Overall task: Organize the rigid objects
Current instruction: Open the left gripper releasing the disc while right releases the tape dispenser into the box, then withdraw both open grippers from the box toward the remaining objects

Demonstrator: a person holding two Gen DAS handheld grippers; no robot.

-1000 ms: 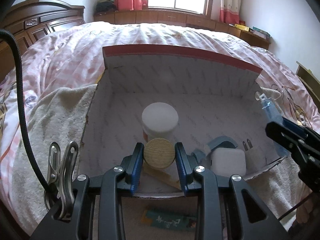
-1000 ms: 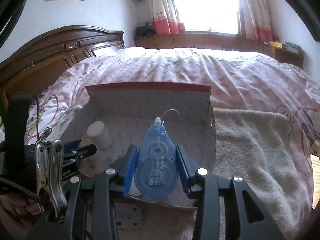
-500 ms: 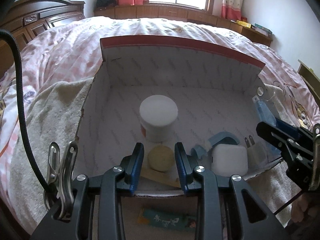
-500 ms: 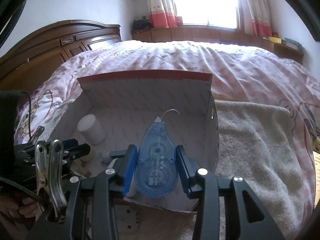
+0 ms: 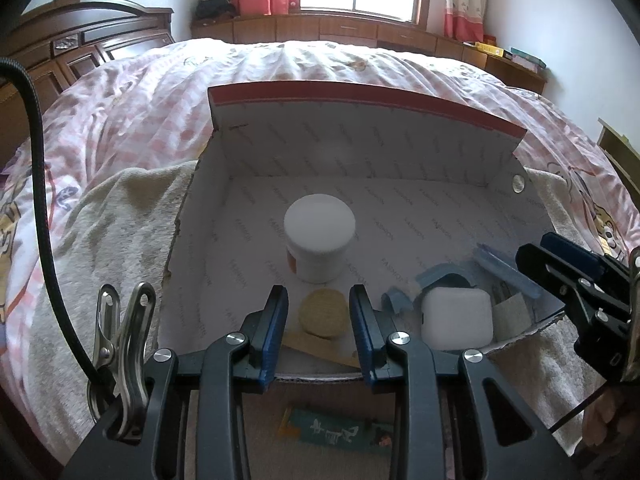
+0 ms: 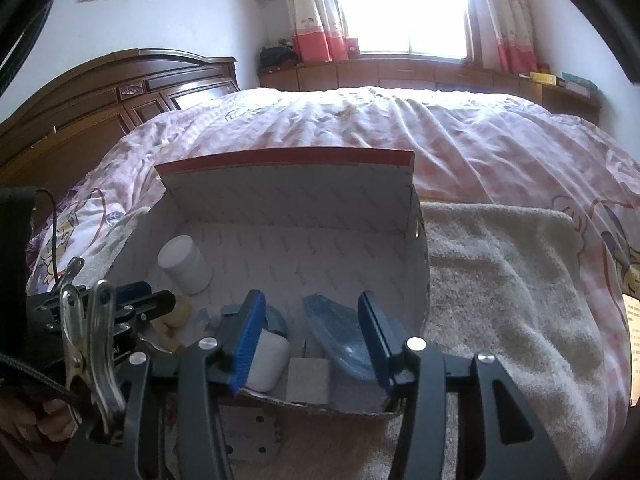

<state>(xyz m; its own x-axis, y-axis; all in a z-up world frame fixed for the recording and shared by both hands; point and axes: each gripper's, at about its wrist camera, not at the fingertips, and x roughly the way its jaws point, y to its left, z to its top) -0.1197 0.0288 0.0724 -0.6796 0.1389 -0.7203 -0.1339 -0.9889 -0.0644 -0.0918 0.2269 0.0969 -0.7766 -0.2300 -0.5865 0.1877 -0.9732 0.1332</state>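
Note:
A white cardboard box (image 5: 360, 92) with a red rim sits on the bed. My left gripper (image 5: 318, 294) hovers over its near edge, open, and a round wooden disc (image 5: 323, 314) lies on the box floor below its fingers. A white jar (image 5: 320, 236) stands behind the disc. My right gripper (image 6: 311, 304) is at the box's near right corner with its jaws opening. A blue tape dispenser (image 6: 340, 332) lies loose on the floor between them, untouched by the pads. A white charger (image 6: 266, 364) and a grey plug (image 6: 308, 380) lie beside it.
The box rests on a beige towel (image 6: 500, 280) over a pink checked quilt (image 5: 120, 120). A green packet (image 5: 332, 432) lies on the towel in front of the box. A wooden headboard (image 6: 100, 108) rises at the left. A flat wooden stick (image 5: 320, 348) lies in the box front.
The wooden disc left my left jaws and dropped onto the box floor. My right jaws widened and the blue tape dispenser fell out of them into the box.

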